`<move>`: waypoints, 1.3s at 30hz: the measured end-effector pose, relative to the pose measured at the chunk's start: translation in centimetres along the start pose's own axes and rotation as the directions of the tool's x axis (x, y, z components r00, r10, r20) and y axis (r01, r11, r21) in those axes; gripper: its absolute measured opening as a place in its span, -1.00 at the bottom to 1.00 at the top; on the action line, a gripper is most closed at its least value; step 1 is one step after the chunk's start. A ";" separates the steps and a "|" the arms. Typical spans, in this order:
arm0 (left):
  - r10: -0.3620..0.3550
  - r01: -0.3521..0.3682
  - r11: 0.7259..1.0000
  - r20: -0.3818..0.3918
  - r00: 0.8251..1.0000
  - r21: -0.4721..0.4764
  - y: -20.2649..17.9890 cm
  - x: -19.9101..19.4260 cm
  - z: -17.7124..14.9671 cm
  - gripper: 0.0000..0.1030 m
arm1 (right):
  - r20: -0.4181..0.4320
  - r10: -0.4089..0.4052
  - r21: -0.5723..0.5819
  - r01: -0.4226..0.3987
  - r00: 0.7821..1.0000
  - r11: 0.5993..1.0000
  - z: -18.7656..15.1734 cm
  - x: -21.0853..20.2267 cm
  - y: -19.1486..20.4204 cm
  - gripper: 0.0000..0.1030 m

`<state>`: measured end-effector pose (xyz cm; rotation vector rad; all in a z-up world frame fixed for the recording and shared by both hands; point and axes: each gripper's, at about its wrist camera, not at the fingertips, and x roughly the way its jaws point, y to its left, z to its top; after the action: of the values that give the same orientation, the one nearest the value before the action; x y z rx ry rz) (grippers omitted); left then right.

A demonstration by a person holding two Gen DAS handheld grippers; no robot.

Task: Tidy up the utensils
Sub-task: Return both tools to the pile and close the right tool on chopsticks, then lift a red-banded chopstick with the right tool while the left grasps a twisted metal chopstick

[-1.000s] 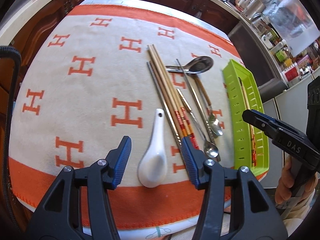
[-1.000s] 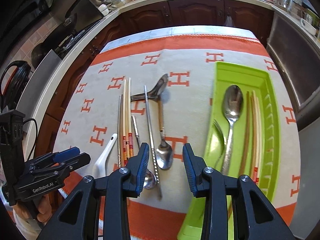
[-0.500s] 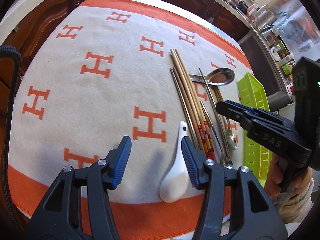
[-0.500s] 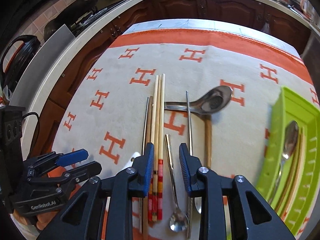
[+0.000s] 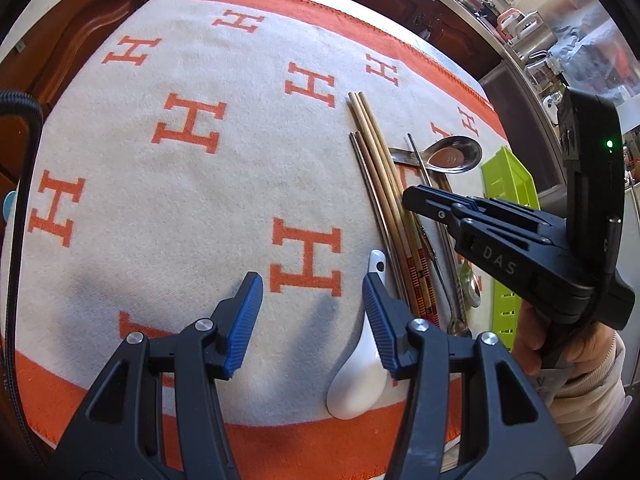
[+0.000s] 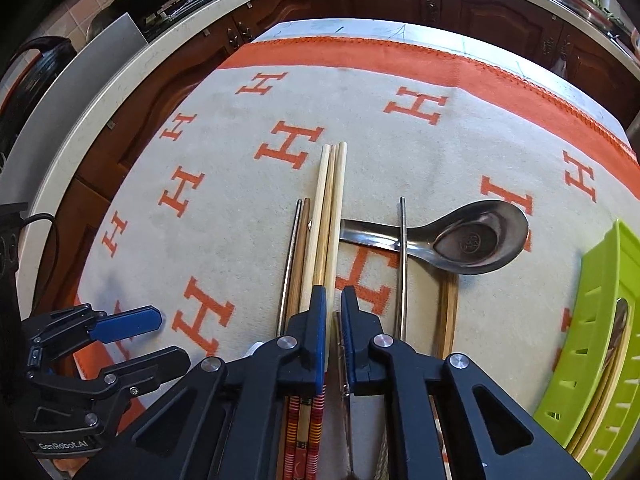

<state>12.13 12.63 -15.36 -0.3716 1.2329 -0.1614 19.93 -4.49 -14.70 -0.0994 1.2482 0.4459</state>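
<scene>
I have the right gripper [image 6: 333,312] pointing down over the pale bamboo chopsticks with red-banded ends [image 6: 329,216], its fingers closing narrow around one stick at twelve o'clock in the right wrist view; I judge a square pinch should lift it alone. The left gripper [image 5: 310,320] hovers half open, empty, over the cream and orange cloth [image 5: 160,200]. Steel chopsticks [image 6: 403,272], a large steel ladle spoon [image 6: 472,240] and a white ceramic soup spoon [image 5: 360,380] crowd close; the lime green plastic tray [image 6: 600,320] waits at three o'clock.

The right tongs [image 6: 333,312] are closing over the pale chopsticks [image 6: 325,216] on the H-patterned cloth [image 6: 224,184]; one chopstick seems pinched between them. A steel ladle [image 6: 476,240] lies just beside.
</scene>
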 end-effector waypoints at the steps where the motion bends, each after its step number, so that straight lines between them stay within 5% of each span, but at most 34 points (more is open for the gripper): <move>1: -0.001 0.001 1.000 -0.001 1.000 0.000 0.1 0.0 0.0 -0.06 | 0.003 -0.004 -0.007 0.004 1.000 1.000 0.0 0.1 0.0 -0.84; 11: -0.003 0.003 1.000 -0.007 1.000 0.006 -0.3 0.5 0.1 -0.06 | 0.023 -0.075 -0.081 0.077 0.997 0.994 0.2 1.3 1.3 -0.87; 20: -0.020 0.020 1.000 -0.010 1.000 0.015 -1.3 1.0 0.7 -0.06 | 0.030 -0.003 0.092 0.000 1.000 0.996 -0.9 -0.6 -2.8 -0.90; 32: -0.099 0.106 0.988 -0.063 0.993 0.110 -5.6 1.2 1.2 -0.75 | 0.109 0.113 0.208 -0.134 0.988 0.969 -3.6 -5.6 -5.7 -0.90; 39: -0.105 0.127 0.984 -0.164 0.981 0.128 -7.1 1.8 -1.2 -0.84 | 0.131 0.132 0.234 -0.160 0.983 0.959 -5.1 -6.7 -6.8 -0.90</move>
<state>12.19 5.21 -14.70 -0.3146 1.3474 -0.3805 16.26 -14.07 -11.23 0.2261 1.1919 0.4162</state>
